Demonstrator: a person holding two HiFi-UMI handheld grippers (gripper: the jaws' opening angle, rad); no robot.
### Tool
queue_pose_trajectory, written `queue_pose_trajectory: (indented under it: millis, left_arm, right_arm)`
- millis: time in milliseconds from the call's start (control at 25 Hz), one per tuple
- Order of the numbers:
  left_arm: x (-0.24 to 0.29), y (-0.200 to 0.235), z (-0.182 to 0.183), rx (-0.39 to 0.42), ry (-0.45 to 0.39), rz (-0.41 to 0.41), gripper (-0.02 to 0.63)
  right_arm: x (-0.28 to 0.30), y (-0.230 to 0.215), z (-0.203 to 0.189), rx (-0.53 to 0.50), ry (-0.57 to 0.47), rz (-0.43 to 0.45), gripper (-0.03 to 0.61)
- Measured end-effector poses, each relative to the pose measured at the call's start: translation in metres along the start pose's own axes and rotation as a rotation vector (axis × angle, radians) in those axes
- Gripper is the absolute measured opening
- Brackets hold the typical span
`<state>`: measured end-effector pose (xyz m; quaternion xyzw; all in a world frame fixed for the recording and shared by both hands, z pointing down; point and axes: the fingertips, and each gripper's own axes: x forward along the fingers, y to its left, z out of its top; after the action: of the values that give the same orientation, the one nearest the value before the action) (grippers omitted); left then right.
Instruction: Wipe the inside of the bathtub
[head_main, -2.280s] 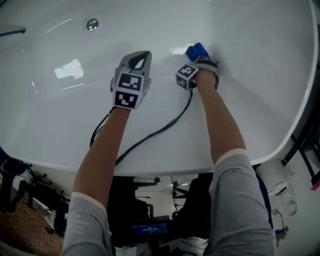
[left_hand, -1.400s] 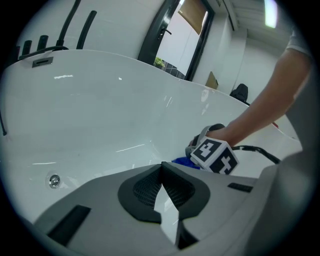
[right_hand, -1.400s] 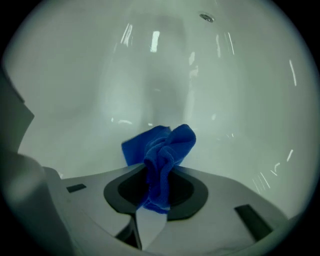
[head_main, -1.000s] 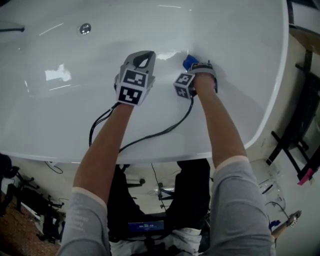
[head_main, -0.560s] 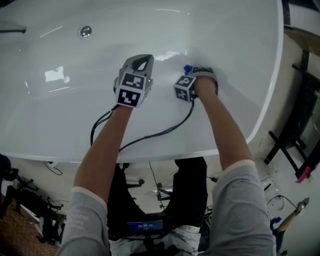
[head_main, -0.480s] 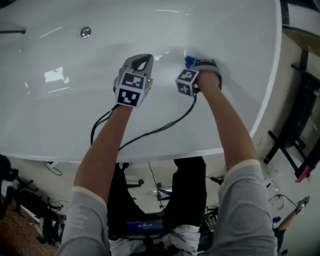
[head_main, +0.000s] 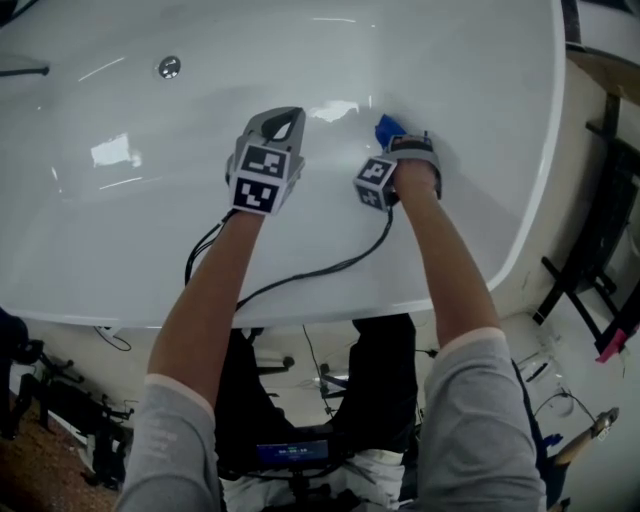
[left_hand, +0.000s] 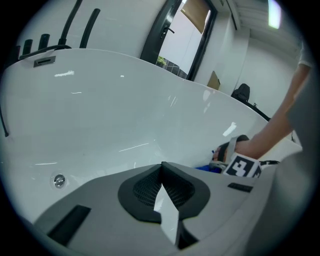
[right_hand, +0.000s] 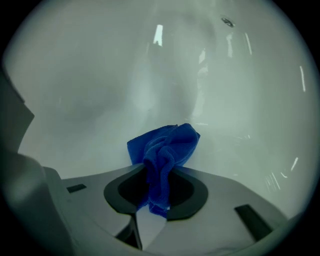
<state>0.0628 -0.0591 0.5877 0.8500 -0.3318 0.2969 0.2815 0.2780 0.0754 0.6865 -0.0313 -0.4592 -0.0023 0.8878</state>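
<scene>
hidden: blue cloth (head_main: 388, 127) mostly behind right claw (right_hand: 159, 172) (which is clamped on it)
left claw (left_hand: 161, 167): closed, empty
surface: glossy white bathtub (head_main: 450, 60)
room: doorway (left_hand: 180, 35) beyond

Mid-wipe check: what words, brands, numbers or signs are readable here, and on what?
Nothing reads as text.
The marker cubes on the left tool and right tool: black-and-white square patterns, no letters.
No print visible on the bathtub or the blue cloth.
The lit screen below the bathtub: too small and blurred to read.
</scene>
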Motion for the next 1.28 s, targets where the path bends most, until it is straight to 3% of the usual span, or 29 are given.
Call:
queue_pose_trajectory:
  millis: [160,280,480,560,640,800,960,1160,1280]
  left_arm:
    - [-0.002,0.01,-0.007,0.0,0.013,0.009,0.002]
    - [-0.002,0.016,-0.011,-0.001,0.014,0.018,0.0]
    - [0.004,0.017,-0.02,0.023,0.02,0.028,0.0]
    - [0.005,0.016,-0.024,0.045,0.024,0.026,0.0]
    - [0.006,0.018,-0.03,0.059,0.026,0.024,0.001]
    - [0.012,0.024,-0.043,0.047,0.032,0.027,0.0]
    - [0.011,0.026,-0.051,0.047,0.043,0.028,0.0]
    - [0.001,0.019,-0.05,0.047,0.045,0.03,0.0]
    - [-0.005,0.025,-0.045,0.047,0.035,0.042,0.0]
  right_arm:
    - [0.01,0.047,0.017,-0.034,0.011,0.098,0.101]
    - [0.008,0.028,0.031,0.053,-0.04,0.105,0.103]
    - [0.008,-0.096,0.071,0.288,-0.271,-0.131,0.103]
    - [0.019,-0.135,0.091,0.296,-0.335,-0.213,0.103]
    - [0.032,-0.152,0.112,0.282,-0.364,-0.227,0.103]
    - [0.055,-0.117,0.151,0.268,-0.377,-0.095,0.103]
    - [0.049,-0.063,0.177,0.239,-0.407,-0.075,0.103]
    - [0.038,0.022,0.19,0.095,-0.434,0.159,0.103]
    - [0.018,0.0,0.178,0.214,-0.484,0.117,0.103]
